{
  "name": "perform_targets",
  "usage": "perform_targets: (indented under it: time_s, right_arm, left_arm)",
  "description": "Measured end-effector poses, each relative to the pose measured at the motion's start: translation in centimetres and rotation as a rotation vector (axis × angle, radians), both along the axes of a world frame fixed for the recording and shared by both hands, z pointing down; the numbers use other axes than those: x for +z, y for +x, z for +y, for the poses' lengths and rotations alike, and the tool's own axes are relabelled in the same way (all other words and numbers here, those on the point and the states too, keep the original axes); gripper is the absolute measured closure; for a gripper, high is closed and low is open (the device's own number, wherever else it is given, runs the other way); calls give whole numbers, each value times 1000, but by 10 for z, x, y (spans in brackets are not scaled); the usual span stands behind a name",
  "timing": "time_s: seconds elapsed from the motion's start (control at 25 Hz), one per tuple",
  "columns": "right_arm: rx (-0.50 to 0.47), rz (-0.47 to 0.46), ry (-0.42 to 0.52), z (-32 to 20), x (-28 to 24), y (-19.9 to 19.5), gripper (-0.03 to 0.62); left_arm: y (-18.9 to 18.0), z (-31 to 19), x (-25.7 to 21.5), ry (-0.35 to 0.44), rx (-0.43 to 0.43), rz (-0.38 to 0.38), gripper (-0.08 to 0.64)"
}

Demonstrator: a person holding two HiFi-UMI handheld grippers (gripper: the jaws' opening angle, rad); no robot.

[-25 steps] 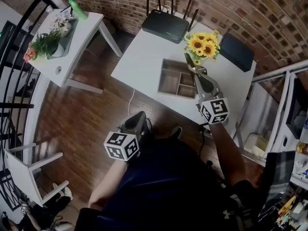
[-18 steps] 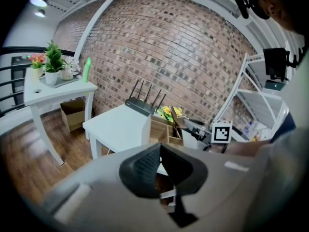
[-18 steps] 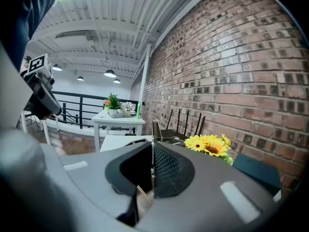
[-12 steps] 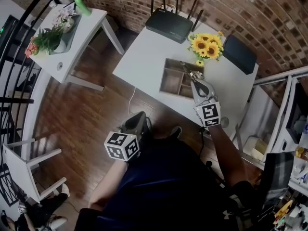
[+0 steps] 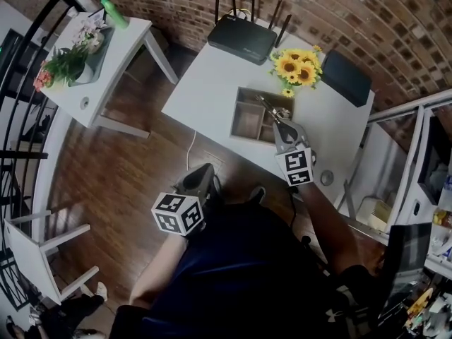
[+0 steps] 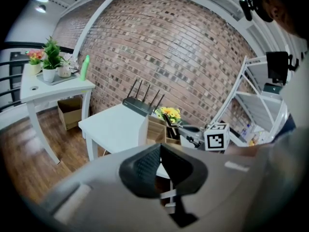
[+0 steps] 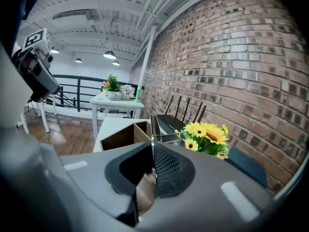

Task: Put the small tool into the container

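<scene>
The wooden container with its compartments stands on the white table. My right gripper hangs over the container's right side, shut on the small tool, a thin metal piece that points away over the compartments. In the right gripper view the tool shows as a thin edge between the shut pads, with the container just beyond. My left gripper is held low by the person's lap, away from the table, its pads together on nothing.
A black router sits at the table's far edge, with sunflowers and a dark pad to the right of the container. A second white table with potted plants stands to the left. A white chair is on the wooden floor.
My right gripper has moved left and back toward the person with the tool, from beside the sunflowers to above the container. The left gripper has stayed put.
</scene>
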State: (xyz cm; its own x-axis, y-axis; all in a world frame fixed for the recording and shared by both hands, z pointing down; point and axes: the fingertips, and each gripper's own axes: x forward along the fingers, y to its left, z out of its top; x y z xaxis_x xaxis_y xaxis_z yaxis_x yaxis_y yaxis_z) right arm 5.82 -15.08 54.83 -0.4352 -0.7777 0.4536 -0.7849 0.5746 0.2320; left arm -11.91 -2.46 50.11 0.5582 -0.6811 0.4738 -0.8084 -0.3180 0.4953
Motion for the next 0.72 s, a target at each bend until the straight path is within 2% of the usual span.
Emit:
perform_targets:
  time_s: [0.28, 0.44, 0.72]
  right_arm:
    - [67, 34, -54, 1, 10, 3, 578]
    - [95, 84, -93, 4, 15, 10, 578]
    - [141, 82, -113, 5, 24, 16, 577]
  left_arm:
    - [-1, -3, -2, 0, 3, 16, 557]
    - [-3, -5, -3, -4, -5, 26, 557]
    - [-4, -10, -3, -7, 0, 34, 557]
